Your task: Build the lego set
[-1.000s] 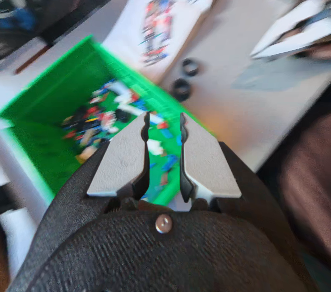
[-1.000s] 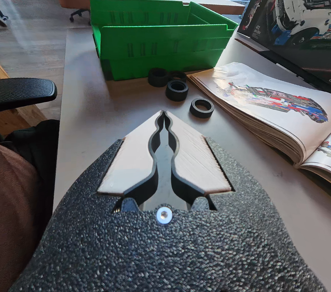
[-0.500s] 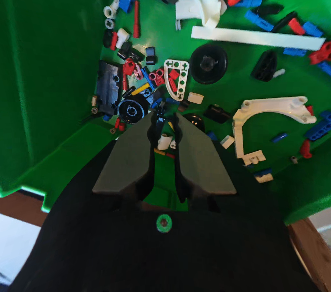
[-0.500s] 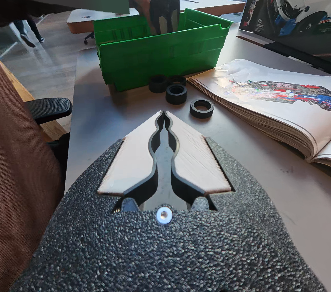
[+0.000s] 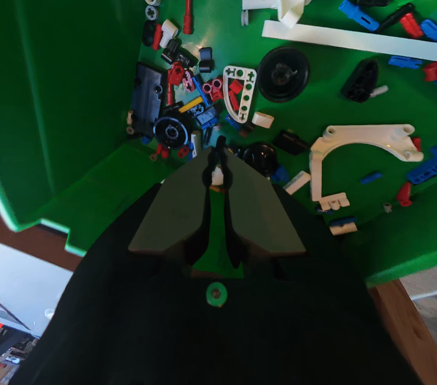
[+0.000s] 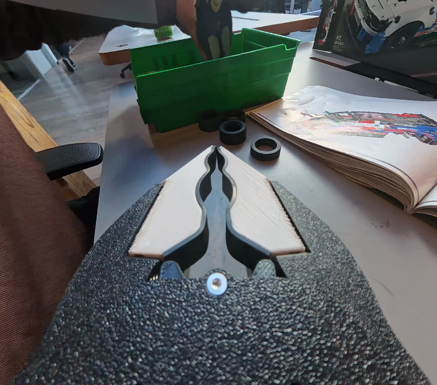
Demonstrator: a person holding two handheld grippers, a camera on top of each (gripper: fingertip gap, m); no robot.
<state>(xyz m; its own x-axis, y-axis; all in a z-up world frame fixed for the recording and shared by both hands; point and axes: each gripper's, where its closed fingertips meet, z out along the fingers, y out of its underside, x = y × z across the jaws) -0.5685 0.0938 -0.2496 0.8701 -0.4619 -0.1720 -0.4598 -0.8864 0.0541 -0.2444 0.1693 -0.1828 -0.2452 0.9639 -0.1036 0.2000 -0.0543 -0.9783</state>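
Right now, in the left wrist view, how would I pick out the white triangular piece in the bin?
Look at the floor of the green bin, near its middle. Just left of the big black wheel lies the white triangular piece, a flat frame with a row of holes. It alone has red parts showing through its open centre.

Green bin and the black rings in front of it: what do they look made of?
The green bin looks like rigid moulded plastic: uniform colour, thin ribbed walls, a slight sheen inside. The black rings look like matte rubber tyres, dull with soft rounded edges, though hard plastic cannot be ruled out.
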